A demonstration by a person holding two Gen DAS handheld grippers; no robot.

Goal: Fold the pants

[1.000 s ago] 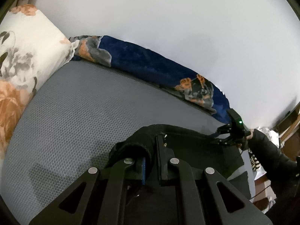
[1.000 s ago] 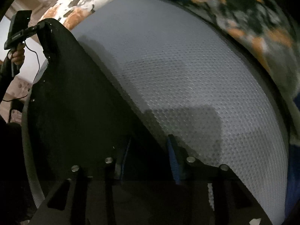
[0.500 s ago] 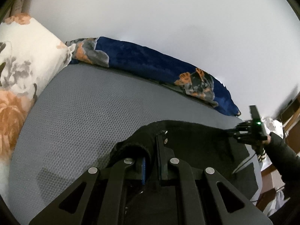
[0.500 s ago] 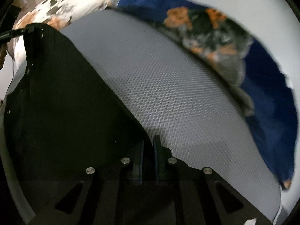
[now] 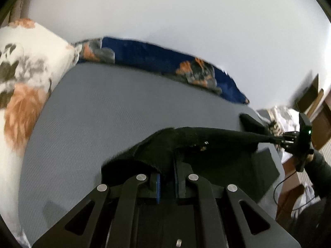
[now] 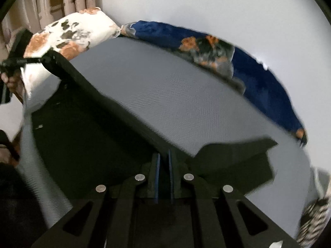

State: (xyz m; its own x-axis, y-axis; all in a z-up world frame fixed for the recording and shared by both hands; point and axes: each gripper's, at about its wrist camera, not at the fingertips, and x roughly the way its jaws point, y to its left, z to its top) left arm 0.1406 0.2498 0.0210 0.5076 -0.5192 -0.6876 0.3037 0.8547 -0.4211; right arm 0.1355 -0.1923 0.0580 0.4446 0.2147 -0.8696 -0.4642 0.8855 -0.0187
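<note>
Black pants (image 5: 206, 140) hang stretched between my two grippers above a grey mattress (image 5: 103, 111). My left gripper (image 5: 167, 177) is shut on one end of the pants. My right gripper (image 6: 163, 165) is shut on the other end of the pants (image 6: 86, 128). In the left wrist view the right gripper (image 5: 289, 142) shows at the far right, holding the taut cloth. In the right wrist view the left gripper (image 6: 22, 61) shows at the far left, holding the cloth's upper corner. Part of the pants (image 6: 238, 159) droops onto the mattress.
A floral white pillow (image 5: 22, 78) lies at the mattress's left end. A dark blue floral blanket (image 5: 169, 62) runs along the white wall. Wooden furniture (image 5: 318, 115) and patterned cloth (image 6: 316, 217) stand past the mattress's right edge. Curtains (image 6: 62, 0) hang behind the pillow.
Both grippers have lifted the pants off the mattress and pulled them taut. The right gripper closed on the cloth a second ago and has moved right and up.
</note>
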